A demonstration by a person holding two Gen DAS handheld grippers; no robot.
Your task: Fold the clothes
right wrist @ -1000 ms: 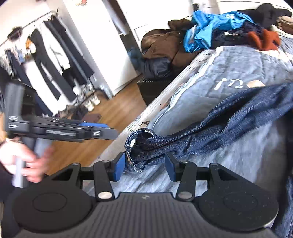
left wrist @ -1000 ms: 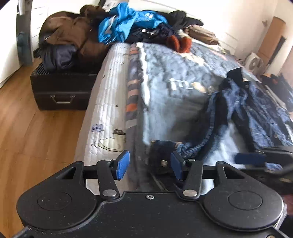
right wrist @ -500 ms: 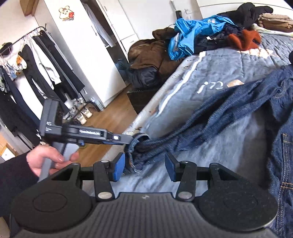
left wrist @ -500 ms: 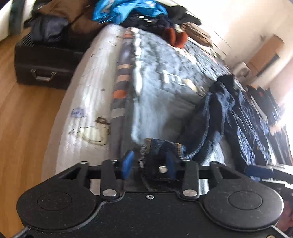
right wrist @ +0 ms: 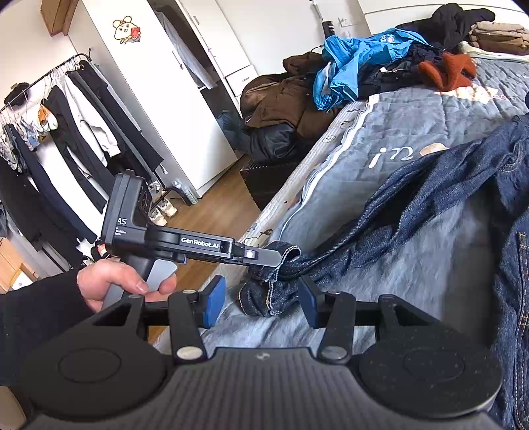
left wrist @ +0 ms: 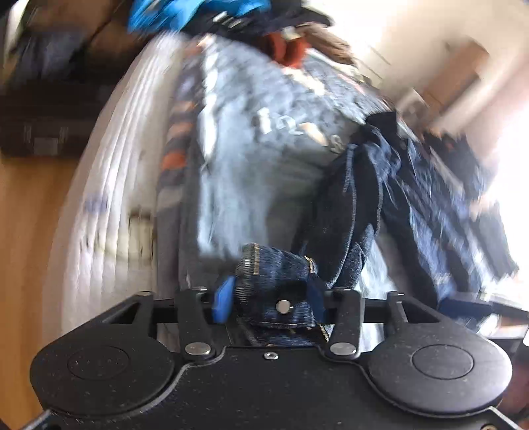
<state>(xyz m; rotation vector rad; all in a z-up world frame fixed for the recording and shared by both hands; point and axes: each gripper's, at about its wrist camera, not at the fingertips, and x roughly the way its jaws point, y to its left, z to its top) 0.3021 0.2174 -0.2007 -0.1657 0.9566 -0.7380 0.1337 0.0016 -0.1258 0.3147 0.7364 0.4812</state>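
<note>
Since earlier frame, we brought left claw [left wrist: 267, 299] down onto denim cuff [left wrist: 277, 274]; jaws have just been closing then easing wider, cuff clenched between pads. Right claw [right wrist: 261, 299] released, second cuff [right wrist: 261, 297] lying loose between its pads. Denim jacket [right wrist: 463, 185] on bed [right wrist: 380, 132], sleeve's long axis running from cuffs up-right toward body. Bed edge just left of both cuffs; open quilt lies right, so we judge fold goes inward

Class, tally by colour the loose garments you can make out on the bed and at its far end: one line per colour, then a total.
Dark blue denim jacket: 1
Bright blue jacket: 1
Brown coat: 1
Rust-orange knit: 1
Black garment: 1
Total: 5
</note>
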